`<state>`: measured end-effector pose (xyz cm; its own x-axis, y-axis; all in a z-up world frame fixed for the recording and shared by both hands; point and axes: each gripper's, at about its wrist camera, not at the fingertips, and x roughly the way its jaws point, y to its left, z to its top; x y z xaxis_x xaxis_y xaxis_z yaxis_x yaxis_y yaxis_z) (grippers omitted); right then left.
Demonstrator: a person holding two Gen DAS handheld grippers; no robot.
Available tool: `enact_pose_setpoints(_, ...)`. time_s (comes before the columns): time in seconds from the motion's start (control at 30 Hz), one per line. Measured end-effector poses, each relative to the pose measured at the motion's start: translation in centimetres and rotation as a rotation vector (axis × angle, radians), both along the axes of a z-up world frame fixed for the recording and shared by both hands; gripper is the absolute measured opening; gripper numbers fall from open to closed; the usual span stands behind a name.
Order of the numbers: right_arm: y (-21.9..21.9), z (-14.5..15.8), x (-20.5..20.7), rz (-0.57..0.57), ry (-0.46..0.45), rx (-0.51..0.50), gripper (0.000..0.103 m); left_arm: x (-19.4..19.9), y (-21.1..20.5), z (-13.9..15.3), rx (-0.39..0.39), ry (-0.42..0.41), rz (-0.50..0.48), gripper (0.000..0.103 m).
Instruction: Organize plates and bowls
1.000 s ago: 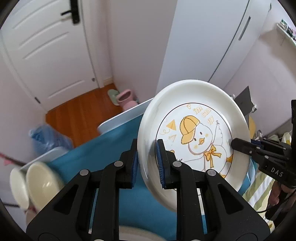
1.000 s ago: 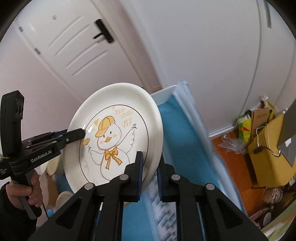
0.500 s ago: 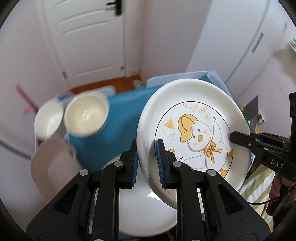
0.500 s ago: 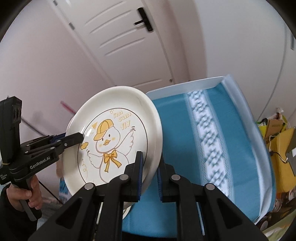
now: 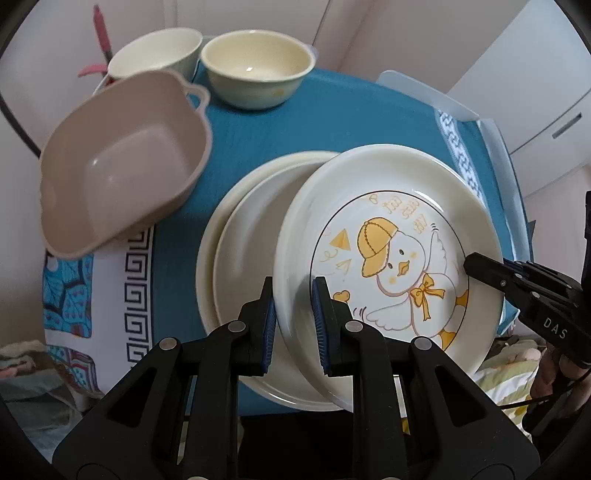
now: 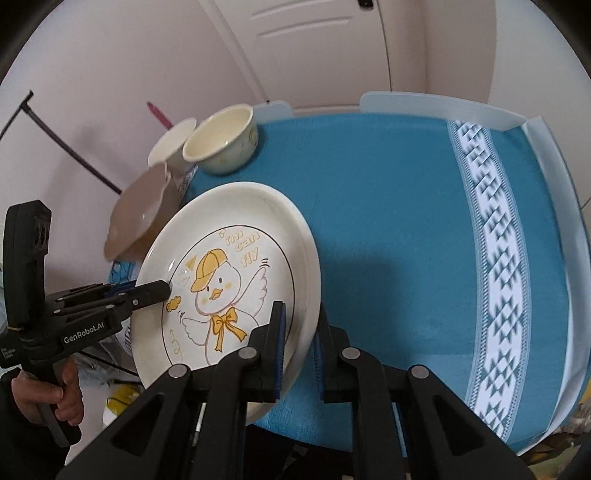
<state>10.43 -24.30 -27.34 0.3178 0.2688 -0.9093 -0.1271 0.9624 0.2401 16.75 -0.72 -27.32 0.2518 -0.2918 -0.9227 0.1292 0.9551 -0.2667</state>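
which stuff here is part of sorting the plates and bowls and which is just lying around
Part of the job:
- white duck-print plate, clamped by left gripper and right gripper
- stack of plain cream plates
- taupe plastic bowl with handles
- two cream round bowls

Just lying about:
- blue patterned tablecloth
- pink stick
- white door

The left wrist camera looks steeply down along its fingers, close over the blue tablecloth's (image 5: 362, 118) left part, facing the far edge. The right wrist camera looks down from the near edge toward the far right corner. Both views share the duck plate (image 5: 391, 258) (image 6: 229, 280) and the cream bowl (image 5: 256, 68) (image 6: 221, 142) at the far left.
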Motion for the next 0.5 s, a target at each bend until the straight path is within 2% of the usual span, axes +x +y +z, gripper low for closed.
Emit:
enact_pose_setpoints(0.13, 0.2, -1.2, 0.5, 0.026, 0.009, -0.026, 0.013, -0.5, 0.6, -1.5, 0.01, 0.006, 0.005, 0.017)
enact_pose_setpoints(0.23, 0.6, -1.4, 0.5, 0.036, 0.013, -0.041, 0.013, -0.6, -0.3, -2.0, 0.072, -0.005, -0.011, 0.017)
enact_pose_setpoints(0.33, 1.0, -1.5, 0.6, 0.041, 0.011, -0.065, 0.013, -0.1, -0.9, -2.8, 0.093, 0.002, -0.017, 0.017)
enact_pose_setpoints(0.5, 1.2, -1.7, 1.2, 0.043, 0.014, -0.079, 0.013, 0.0, -2.1, -2.6, 0.172, -0.03, -0.04, 0.017)
